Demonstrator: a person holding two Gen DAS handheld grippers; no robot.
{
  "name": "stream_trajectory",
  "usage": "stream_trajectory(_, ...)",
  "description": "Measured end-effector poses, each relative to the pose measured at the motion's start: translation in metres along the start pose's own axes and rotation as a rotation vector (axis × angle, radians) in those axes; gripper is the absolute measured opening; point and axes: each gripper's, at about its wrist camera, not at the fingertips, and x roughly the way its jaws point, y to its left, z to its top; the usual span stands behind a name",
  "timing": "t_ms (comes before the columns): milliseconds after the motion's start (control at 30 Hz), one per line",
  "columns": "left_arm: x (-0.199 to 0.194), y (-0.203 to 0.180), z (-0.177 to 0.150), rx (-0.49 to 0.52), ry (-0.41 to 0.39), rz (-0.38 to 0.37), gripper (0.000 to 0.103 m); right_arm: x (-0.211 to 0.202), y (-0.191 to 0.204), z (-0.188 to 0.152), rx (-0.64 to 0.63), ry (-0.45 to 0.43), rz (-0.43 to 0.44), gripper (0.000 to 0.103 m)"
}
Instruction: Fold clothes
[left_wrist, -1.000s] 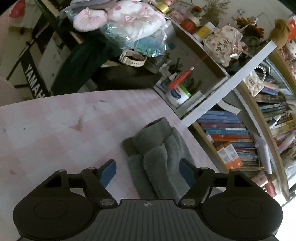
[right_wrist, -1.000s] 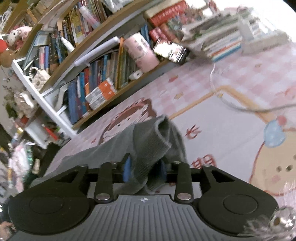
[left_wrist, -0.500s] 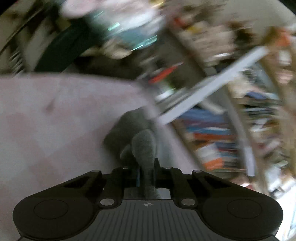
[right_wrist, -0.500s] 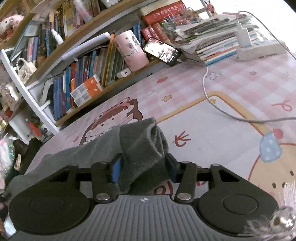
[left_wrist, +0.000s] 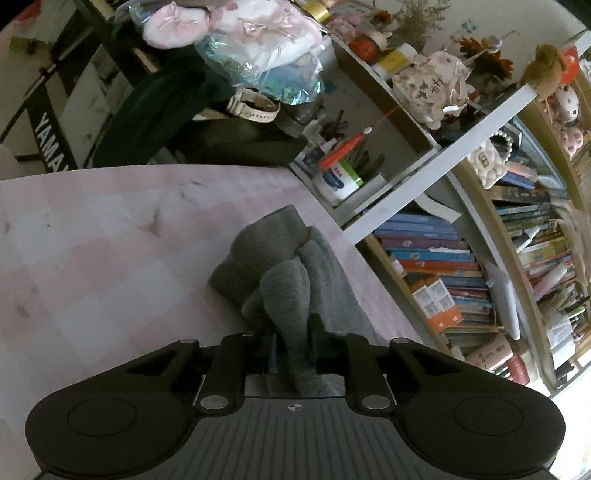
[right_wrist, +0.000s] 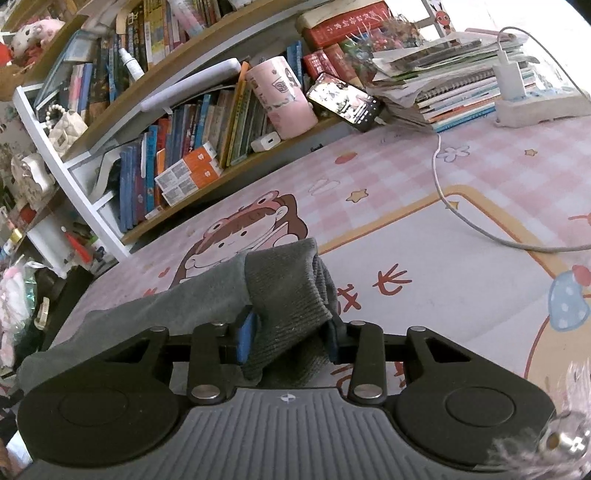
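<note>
A grey knit garment (left_wrist: 280, 258) lies bunched on the pink checked table mat (left_wrist: 92, 251). My left gripper (left_wrist: 293, 343) is shut on a fold of it, with the cloth pinched between the jaws. In the right wrist view the same grey garment (right_wrist: 207, 291) stretches away to the left, and its ribbed cuff end (right_wrist: 291, 295) sits between the fingers of my right gripper (right_wrist: 290, 341). The right jaws are parted wider than before around the cuff, which still rests between the blue pads (right_wrist: 245, 338).
A bookshelf full of books (right_wrist: 177, 158) runs along the table's far edge, also in the left view (left_wrist: 443, 273). A pink cup (right_wrist: 282, 98), a phone (right_wrist: 343, 101), a stack of notebooks (right_wrist: 461, 92) and a white charger cable (right_wrist: 461, 218) lie at the right.
My left gripper went from open over the garment to shut on a fold of it. My right gripper's jaws have spread apart around the cuff.
</note>
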Motion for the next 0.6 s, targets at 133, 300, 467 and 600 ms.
stream_trajectory(133, 0.002, -0.002, -0.002, 0.034, 0.002, 0.019, 0.031, 0.001, -0.002, -0.002, 0.008, -0.004, -0.002, 0.04)
stream_trajectory(300, 0.005, -0.008, -0.005, 0.089, -0.012, 0.029, 0.034, 0.0, -0.001, -0.004, 0.01, -0.017, -0.008, 0.041)
stream_trajectory(467, 0.005, -0.008, -0.007, 0.104, -0.017, 0.026, 0.034, -0.004, -0.002, -0.004, 0.038, -0.034, -0.026, 0.055)
stream_trajectory(600, 0.005, -0.009, -0.008, 0.115, -0.021, 0.022, 0.034, -0.022, 0.007, -0.003, 0.014, -0.101, -0.068, 0.061)
